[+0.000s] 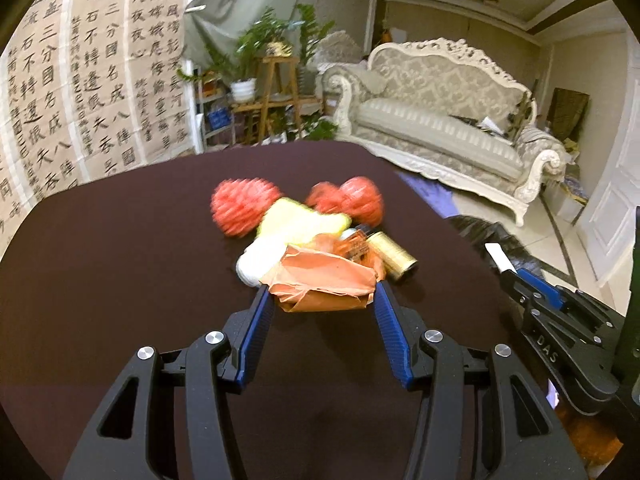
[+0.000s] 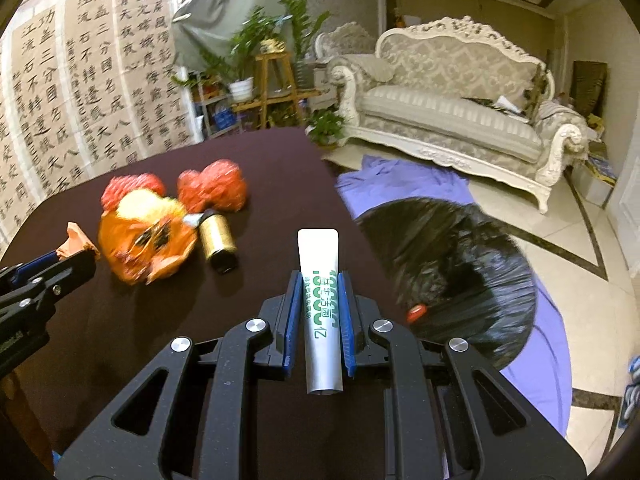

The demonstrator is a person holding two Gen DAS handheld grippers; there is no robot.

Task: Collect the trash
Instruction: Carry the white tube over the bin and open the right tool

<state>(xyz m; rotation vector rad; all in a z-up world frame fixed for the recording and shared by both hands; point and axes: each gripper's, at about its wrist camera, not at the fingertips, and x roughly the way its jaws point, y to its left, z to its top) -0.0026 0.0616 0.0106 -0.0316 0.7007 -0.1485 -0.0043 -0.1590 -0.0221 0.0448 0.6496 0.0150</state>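
My left gripper [image 1: 322, 286] is shut on a crumpled orange paper [image 1: 324, 280], held just above the dark table [image 1: 120, 240]. Behind it lies a trash pile: red net balls [image 1: 240, 208], a yellow piece [image 1: 300, 218], a white wad [image 1: 256, 262] and a gold cylinder [image 1: 394, 254]. My right gripper [image 2: 319, 276] is shut on a white and silver tube [image 2: 322, 312] with green print, near the table's right edge. The right wrist view also shows the left gripper [image 2: 60, 258] at the far left with the orange paper [image 2: 74, 240] in it. A black trash bag [image 2: 452, 264] stands open beside the table on the right.
A purple cloth [image 2: 400, 180] lies on the tiled floor under the bag. A cream sofa [image 2: 452, 112] stands behind, with plants on a wooden stand [image 2: 272, 80] and calligraphy sheets [image 2: 80, 80] on the left wall. An orange wrapper [image 2: 148, 240] lies in the pile.
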